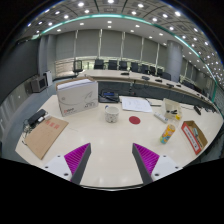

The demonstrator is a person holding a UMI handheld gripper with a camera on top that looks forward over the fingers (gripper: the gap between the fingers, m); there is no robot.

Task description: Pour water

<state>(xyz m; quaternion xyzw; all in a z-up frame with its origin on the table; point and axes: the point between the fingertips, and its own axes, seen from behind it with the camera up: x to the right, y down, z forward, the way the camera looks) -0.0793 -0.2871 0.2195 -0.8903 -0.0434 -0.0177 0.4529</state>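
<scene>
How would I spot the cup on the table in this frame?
Start at the white table beyond the open gripper. Near its middle, ahead of both fingers, stands the white cup. It is the only small upright cylinder there, unlike the flat red lid beside it.

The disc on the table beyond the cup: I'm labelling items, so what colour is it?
Red. The disc shows only in the gripper view, beyond the cup.
</scene>
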